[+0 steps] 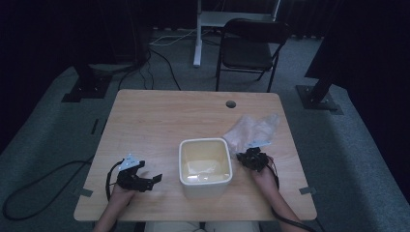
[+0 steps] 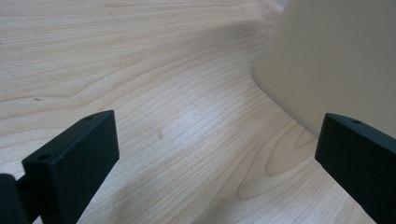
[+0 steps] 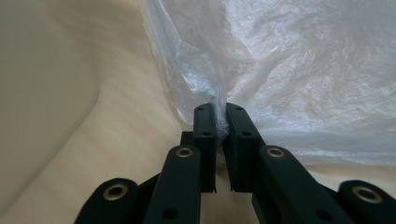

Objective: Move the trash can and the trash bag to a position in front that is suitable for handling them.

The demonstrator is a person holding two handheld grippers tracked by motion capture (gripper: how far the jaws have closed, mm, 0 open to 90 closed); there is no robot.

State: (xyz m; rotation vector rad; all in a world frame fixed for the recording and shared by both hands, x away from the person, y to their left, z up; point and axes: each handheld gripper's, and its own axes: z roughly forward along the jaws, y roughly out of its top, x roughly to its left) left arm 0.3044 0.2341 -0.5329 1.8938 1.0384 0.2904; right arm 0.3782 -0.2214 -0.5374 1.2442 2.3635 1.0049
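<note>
A crumpled clear plastic bag lies on the wooden table, right of a cream square bin. My right gripper sits at the bag's near edge. In the right gripper view its jaws are pinched together on a fold of the plastic bag, with the right gripper shut on that film. My left gripper rests on the table left of the bin, pointing toward it. In the left gripper view its fingers stand wide apart over bare wood, and the bin's wall is close ahead.
A dark folding chair stands beyond the table's far edge, with a white desk leg and cables on the floor behind. A cable hole sits near the table's far edge. Stand bases rest on the carpet at both sides.
</note>
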